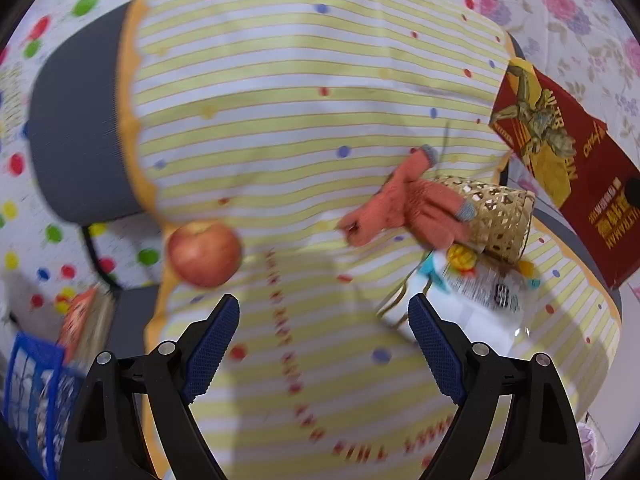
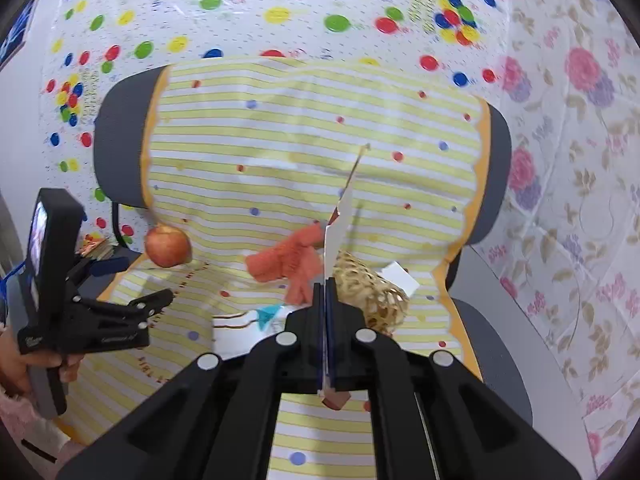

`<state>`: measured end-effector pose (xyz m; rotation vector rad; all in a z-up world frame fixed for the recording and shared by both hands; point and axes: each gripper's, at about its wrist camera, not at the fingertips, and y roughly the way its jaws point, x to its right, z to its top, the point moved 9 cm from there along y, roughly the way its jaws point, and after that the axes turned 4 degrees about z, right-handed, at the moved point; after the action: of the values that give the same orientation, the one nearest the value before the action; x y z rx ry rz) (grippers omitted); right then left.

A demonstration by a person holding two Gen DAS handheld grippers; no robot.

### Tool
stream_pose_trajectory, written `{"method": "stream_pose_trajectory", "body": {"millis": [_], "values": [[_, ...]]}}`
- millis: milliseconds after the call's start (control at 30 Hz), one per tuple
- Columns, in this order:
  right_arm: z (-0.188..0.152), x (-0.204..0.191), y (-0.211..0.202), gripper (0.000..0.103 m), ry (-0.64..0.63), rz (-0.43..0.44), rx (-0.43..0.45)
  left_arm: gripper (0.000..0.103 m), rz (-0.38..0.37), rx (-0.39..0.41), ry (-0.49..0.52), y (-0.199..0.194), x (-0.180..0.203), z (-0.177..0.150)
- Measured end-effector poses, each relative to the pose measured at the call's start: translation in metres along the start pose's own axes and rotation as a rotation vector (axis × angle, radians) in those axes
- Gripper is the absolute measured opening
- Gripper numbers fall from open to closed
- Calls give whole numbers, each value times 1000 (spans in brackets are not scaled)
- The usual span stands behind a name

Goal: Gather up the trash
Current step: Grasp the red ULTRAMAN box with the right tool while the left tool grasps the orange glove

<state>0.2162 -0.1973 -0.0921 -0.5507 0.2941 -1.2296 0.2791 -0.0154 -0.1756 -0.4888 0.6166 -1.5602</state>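
My right gripper is shut on a flat red card packet, seen edge-on in its own view and face-on in the left wrist view, held above the chair. My left gripper is open and empty over the striped cloth; it also shows in the right wrist view. A white plastic snack wrapper lies on the cloth just ahead of the left gripper's right finger. An orange glove, a woven gold cup on its side and a red apple lie on the cloth.
The striped cloth covers a grey office chair. A dotted sheet and a floral sheet hang behind. A blue crate and books stand at lower left. A white slip lies beyond the cup.
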Motion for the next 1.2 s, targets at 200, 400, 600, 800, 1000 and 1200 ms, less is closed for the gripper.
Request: {"method": "stream_pose_trajectory", "body": {"millis": [200,400,600,800,1000,1200], "values": [[-10,21,24,2,24,-23,-22,83,-40,2,51,48,23,24],[-10,35,41,2,72,-9,-20,71,-68,-73,129,111,41,42],[-11,44,46,2,100,-2,-18,69,-44,-129,259,153,63,50],[-13,44,33,2,128,1,-12,17,-123,-149,212,143,64,50],[-15,32,-1,2,154,35,20,16,-209,-53,139,40,48,36],[-33,4,-31,2,159,71,6,16,-162,4,90,-55,26,4]]}}
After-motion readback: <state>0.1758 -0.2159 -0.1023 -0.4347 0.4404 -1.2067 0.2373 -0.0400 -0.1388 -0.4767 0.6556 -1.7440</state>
